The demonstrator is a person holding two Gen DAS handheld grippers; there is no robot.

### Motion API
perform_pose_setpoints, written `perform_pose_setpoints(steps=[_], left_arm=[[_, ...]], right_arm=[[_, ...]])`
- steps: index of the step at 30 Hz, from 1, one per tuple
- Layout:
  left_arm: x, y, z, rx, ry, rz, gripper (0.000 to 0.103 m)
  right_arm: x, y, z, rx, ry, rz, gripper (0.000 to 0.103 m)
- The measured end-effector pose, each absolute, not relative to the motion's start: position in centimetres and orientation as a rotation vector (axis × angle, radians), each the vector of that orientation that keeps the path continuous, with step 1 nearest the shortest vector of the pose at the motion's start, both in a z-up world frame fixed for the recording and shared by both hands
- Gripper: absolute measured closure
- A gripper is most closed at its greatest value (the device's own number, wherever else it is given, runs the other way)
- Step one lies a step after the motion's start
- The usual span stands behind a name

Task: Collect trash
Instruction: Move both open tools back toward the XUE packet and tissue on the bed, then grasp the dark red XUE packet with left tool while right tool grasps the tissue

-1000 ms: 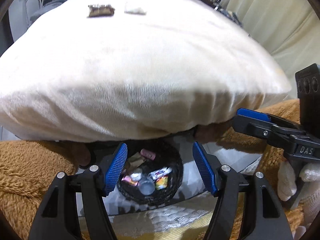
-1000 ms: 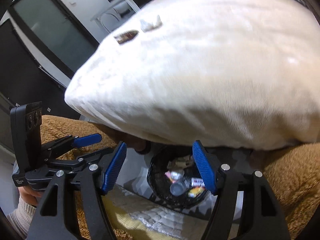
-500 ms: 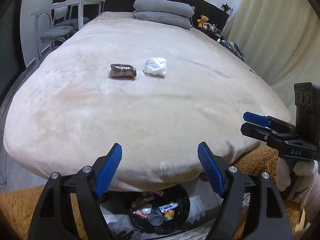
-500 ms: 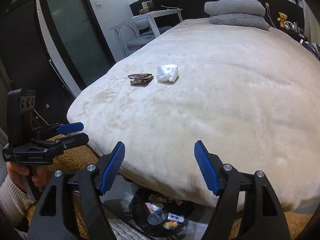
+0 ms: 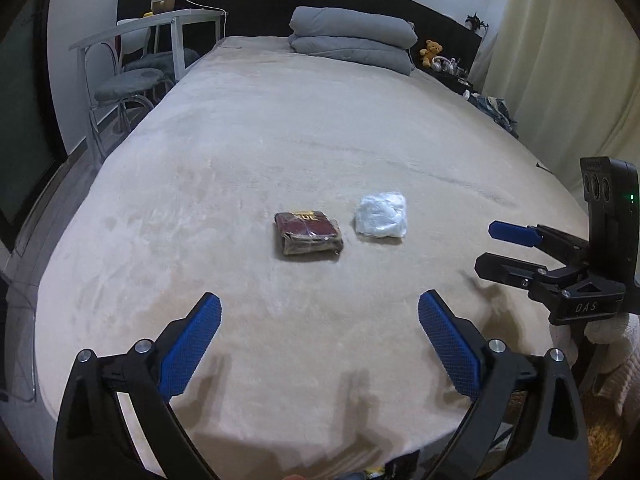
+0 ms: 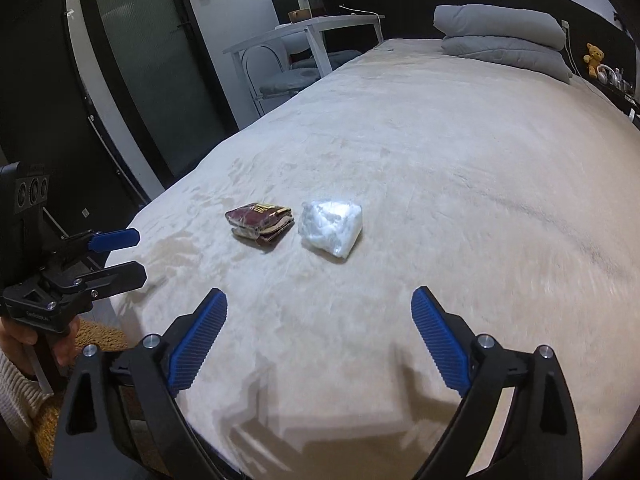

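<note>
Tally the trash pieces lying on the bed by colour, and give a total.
Dark maroon wrapper: 1
Clear-white plastic bag: 1
Total: 2, side by side on the bed, not touching, ahead of both open claws.

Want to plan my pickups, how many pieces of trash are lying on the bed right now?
2, side by side mid-bed, apart: a dark red wrapper on the left and a clear crumpled plastic bag to its right. Nothing else shows on the blanket, though the bed's far end is partly hidden by pillows.
</note>
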State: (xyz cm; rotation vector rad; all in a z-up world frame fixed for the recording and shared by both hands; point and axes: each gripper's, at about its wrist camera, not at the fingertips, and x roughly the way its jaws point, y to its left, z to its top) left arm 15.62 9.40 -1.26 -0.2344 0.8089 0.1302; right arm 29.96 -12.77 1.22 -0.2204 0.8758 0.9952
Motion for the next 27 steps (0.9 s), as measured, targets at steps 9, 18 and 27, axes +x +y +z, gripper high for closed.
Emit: perform_pose_setpoints(steps=[9,18,27], left_arm=[[20.6,10.9,-3.1,-0.137,0.910,0.113,0.006],[24.0,10.0,-4.4,-0.054,0.928,0.042,0.006],[26.5,11.1,-6.0,-0.075,0.966,0.034,0.006]], right_arm=[[35.4,-8.7,-1.0,-0.205,0.953,1.011,0.011],[37.0,-6.0,-3.0,-0.236,0.977,1.075,0.019],[37.8,-4.5,-4.0,-0.242,1.032,1.121,0.049]])
